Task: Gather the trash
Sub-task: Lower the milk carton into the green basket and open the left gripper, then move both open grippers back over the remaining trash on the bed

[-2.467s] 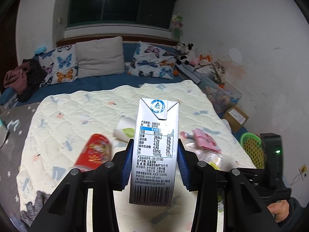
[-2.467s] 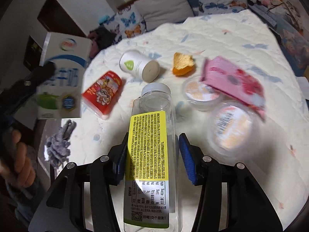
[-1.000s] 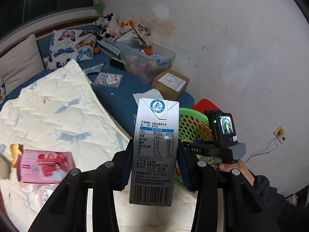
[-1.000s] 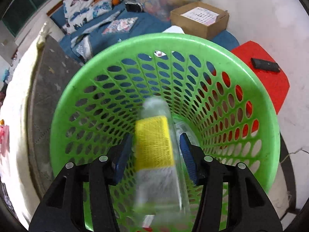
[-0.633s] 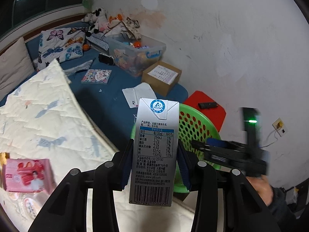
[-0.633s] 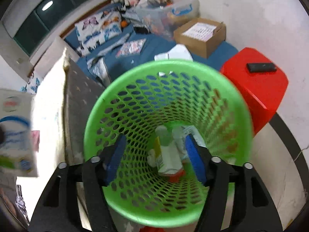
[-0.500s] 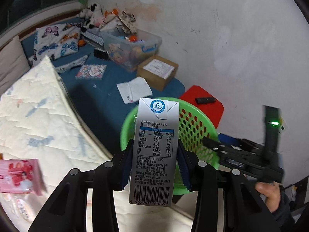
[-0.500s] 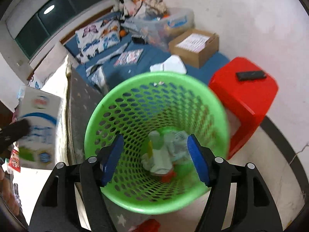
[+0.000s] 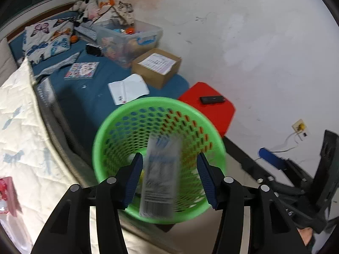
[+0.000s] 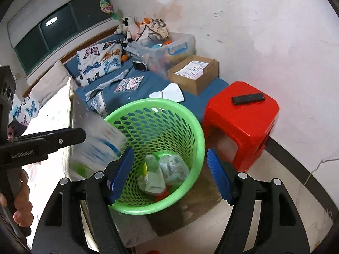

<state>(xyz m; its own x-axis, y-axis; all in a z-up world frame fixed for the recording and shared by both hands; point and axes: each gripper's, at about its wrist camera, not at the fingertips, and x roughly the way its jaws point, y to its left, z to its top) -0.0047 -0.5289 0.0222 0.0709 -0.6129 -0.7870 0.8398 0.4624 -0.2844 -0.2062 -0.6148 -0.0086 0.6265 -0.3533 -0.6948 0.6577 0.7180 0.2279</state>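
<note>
Green basket (image 10: 197,148) with bottle (image 10: 153,180) inside; carton (image 9: 160,175) loose between opening left gripper (image 9: 169,180); right gripper (image 10: 169,175) empty, parted.

**A lived-in bedroom at home**

A bed with a cream quilt (image 9: 19,127) and blue sheet (image 10: 148,86) fills the room. Butterfly-print pillows (image 10: 99,61) lean at its head under a dark window (image 10: 53,31), with stuffed toys (image 10: 131,27) heaped in the corner. A clear storage bin (image 10: 169,48) of toys, a cardboard box (image 10: 195,74), a red plastic stool (image 10: 243,114) and a green mesh wastebasket (image 10: 156,105) stand along a scuffed white wall (image 10: 264,31).
</note>
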